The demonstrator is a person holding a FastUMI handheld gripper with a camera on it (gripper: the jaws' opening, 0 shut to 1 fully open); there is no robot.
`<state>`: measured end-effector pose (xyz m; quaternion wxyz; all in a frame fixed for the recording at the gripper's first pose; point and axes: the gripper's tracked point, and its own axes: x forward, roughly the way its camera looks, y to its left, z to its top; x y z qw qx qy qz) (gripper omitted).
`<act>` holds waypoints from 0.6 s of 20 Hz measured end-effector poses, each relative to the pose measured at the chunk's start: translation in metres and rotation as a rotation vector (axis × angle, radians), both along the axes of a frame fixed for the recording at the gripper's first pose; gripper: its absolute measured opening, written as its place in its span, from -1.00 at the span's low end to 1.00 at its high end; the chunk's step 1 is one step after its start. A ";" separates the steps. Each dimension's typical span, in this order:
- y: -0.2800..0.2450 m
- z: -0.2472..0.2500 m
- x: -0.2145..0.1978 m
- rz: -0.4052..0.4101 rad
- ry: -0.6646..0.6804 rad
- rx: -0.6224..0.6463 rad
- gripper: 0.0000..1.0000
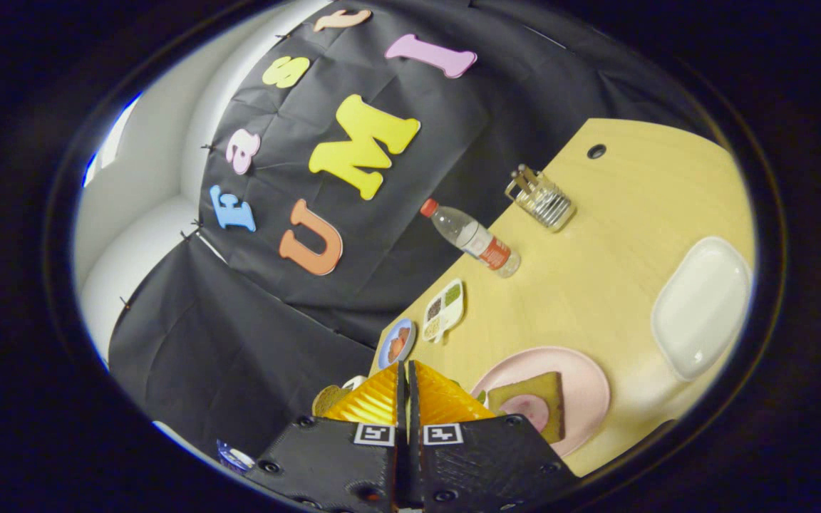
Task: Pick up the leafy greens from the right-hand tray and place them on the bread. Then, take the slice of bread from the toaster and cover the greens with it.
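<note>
Bread [533, 404] lies flat on a pink plate [585, 385], a square tan slice with a darker crust edge and a round pinkish slice on top of it. The plate sits on the pale wooden bench [617, 214], just ahead of the fingers and a little to their right. The gripper [405, 388] has its fingers together, with only a thin slit between them and nothing held; their near corner hides part of the plate. A white tray [703, 306] lies beyond the plate to the right, bare as far as I can tell. Farther off stand a water bottle [472, 238] with a red cap and a clear ribbed holder [542, 199]. Nearer the bench edge are a small divided dish [443, 309] with green and dark fillings and a blue plate [396, 343] with something reddish. A rounded brownish thing [328, 399] peeks out just left of the fingers; what it is I cannot tell.
</note>
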<state>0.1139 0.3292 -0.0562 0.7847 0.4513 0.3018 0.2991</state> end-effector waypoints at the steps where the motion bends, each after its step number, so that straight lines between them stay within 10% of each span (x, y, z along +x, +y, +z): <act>1: 0.011 -0.004 -0.003 0.016 0.014 0.013 -1.00; 12: -0.006 -0.087 0.019 -0.093 0.068 -0.101 -1.00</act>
